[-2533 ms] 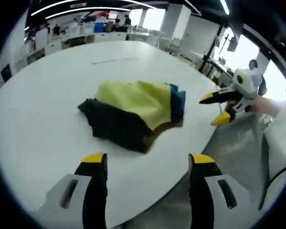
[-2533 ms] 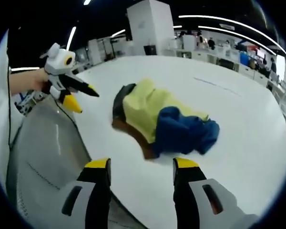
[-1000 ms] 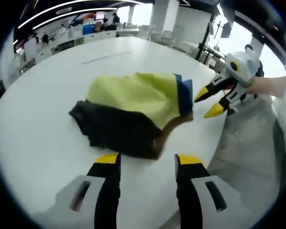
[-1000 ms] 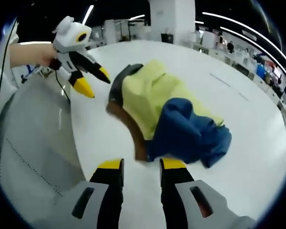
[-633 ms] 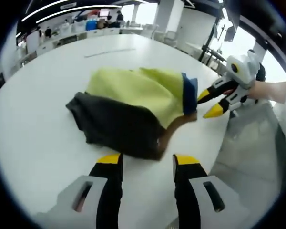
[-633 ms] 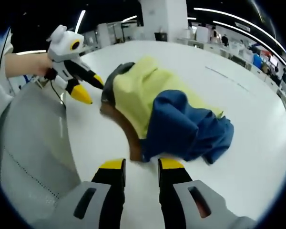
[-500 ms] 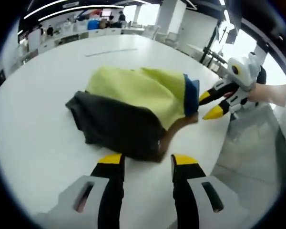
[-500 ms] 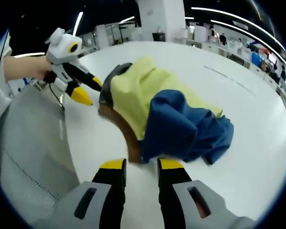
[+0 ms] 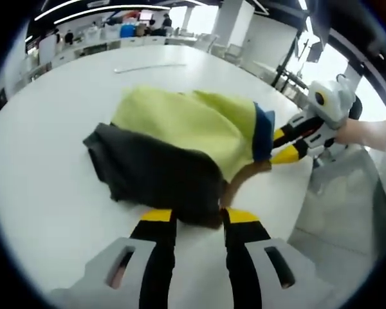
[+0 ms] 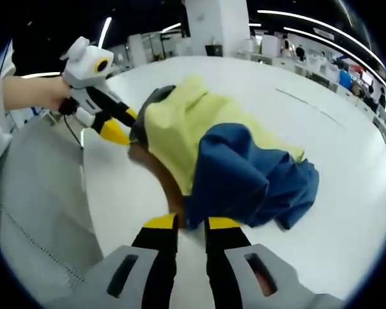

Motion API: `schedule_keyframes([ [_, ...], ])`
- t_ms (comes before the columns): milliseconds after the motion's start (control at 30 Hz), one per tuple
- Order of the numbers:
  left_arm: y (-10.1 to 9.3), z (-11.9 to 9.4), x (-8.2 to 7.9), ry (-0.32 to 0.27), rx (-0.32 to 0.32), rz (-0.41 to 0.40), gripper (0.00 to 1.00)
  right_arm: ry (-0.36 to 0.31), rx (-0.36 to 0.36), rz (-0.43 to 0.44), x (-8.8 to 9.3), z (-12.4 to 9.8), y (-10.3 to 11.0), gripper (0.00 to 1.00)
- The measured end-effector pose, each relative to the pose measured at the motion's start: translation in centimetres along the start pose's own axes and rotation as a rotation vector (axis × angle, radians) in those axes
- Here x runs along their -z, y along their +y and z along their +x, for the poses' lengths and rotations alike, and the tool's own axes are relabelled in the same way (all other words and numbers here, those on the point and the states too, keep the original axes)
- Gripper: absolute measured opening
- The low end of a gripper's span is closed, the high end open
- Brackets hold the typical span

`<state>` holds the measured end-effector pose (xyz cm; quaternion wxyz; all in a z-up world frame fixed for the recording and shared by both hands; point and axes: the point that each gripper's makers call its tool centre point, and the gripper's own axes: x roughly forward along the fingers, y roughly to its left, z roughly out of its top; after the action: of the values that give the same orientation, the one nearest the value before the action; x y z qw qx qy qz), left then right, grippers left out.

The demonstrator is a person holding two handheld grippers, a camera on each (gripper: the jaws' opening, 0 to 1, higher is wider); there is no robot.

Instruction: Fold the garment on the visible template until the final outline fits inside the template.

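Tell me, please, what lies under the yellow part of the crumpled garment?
Dark grey and brown fabric peeks out beneath the yellow layer on the white table; anything deeper, including a template, is covered.

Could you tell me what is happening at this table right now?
A person holds a gripper in each hand at a crumpled garment of yellow, blue, dark and brown cloth on a round white table. The left gripper sits at the garment's dark near edge, its jaws close together; whether cloth lies between them is unclear. The right gripper sits likewise at the blue edge. Nothing is folded flat yet.
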<state>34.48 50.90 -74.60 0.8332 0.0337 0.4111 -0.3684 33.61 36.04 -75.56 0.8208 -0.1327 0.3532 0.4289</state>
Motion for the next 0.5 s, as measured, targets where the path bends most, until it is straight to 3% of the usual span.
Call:
schedule_keyframes([
  [500, -0.24, 0.20, 0.15, 0.015, 0.010, 0.000, 0.00, -0.003, 0.016, -0.014, -0.33, 0.09, -0.23, 0.02],
])
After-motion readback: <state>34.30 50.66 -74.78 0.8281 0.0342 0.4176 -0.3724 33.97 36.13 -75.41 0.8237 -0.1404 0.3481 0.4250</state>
